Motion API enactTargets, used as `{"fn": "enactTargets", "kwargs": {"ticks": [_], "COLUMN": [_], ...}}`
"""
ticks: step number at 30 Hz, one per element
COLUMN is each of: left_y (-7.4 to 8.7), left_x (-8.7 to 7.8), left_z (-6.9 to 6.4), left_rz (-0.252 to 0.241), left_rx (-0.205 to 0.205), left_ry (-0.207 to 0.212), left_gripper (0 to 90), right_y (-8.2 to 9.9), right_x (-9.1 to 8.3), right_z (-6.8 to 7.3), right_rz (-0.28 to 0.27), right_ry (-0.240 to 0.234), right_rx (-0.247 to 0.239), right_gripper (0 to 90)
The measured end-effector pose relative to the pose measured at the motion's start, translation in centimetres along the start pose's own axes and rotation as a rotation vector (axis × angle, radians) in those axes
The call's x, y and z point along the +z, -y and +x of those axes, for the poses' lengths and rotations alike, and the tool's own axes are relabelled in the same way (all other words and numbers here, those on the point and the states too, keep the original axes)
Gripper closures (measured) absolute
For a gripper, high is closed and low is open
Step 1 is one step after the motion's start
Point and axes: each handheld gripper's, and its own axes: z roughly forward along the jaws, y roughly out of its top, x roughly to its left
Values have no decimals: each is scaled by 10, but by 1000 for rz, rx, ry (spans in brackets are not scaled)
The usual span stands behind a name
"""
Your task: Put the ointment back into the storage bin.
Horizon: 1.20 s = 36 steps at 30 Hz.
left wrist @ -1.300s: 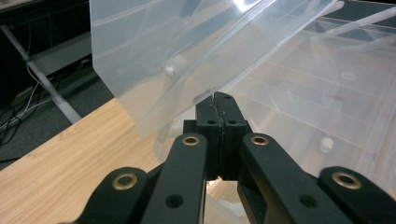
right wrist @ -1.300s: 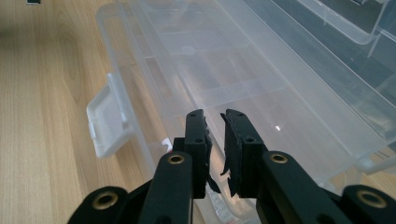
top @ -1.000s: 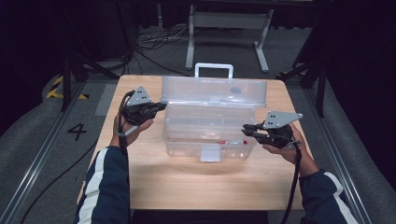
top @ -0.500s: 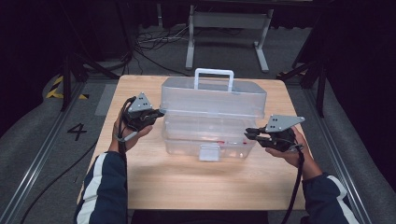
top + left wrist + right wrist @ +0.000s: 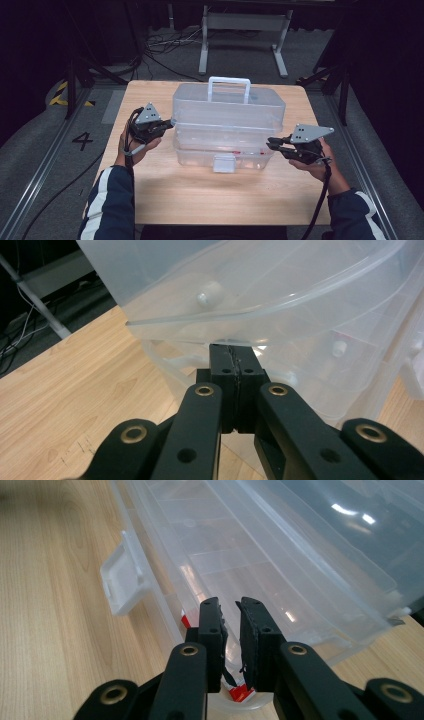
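A clear plastic toolbox (image 5: 225, 150) with a white handle (image 5: 229, 85) stands mid-table. Its lid (image 5: 227, 107) hangs partly lowered over the base. My left gripper (image 5: 171, 122) is shut with nothing between its pads, and its tip (image 5: 235, 352) rests under the lid's left edge (image 5: 200, 315). At the base's right end, my right gripper (image 5: 270, 144) has its pads (image 5: 230, 605) almost together, and the thin clear rim (image 5: 172, 625) of the base runs between them. Something red (image 5: 242, 695) lies inside the base below those pads.
A white latch (image 5: 224, 162) hangs at the box's front (image 5: 122, 577). The wooden table (image 5: 200, 200) has bare room in front of the box. A metal stand (image 5: 240, 30) and cables lie on the dark floor beyond the far edge.
The lid has swung from lying open at the back to standing over the base. My left gripper has drawn back slightly toward the left, and the right gripper has hardly moved.
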Motion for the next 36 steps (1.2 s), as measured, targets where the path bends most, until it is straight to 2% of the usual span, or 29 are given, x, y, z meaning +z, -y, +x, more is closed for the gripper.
{"fn": "enactTargets", "kwargs": {"ticks": [6,16,27,36], "left_y": [4,9,14,16], "left_x": [0,1,0,2], "left_z": [0,0,-1,-2], "left_rz": [14,29,42,58], "left_rx": [-2,0,-3,2], "left_ry": [-5,-5,-9,-15], "left_gripper": [900,900,900,900], "right_y": [3,9,15,20], "right_x": [-6,-7,-7,-7], "right_z": [-2,-3,-1,-1], "right_rz": [-13,16,50,63], "right_ry": [6,11,4,6], "right_rx": [12,18,5,23], "right_gripper": [805,809,807,806]}}
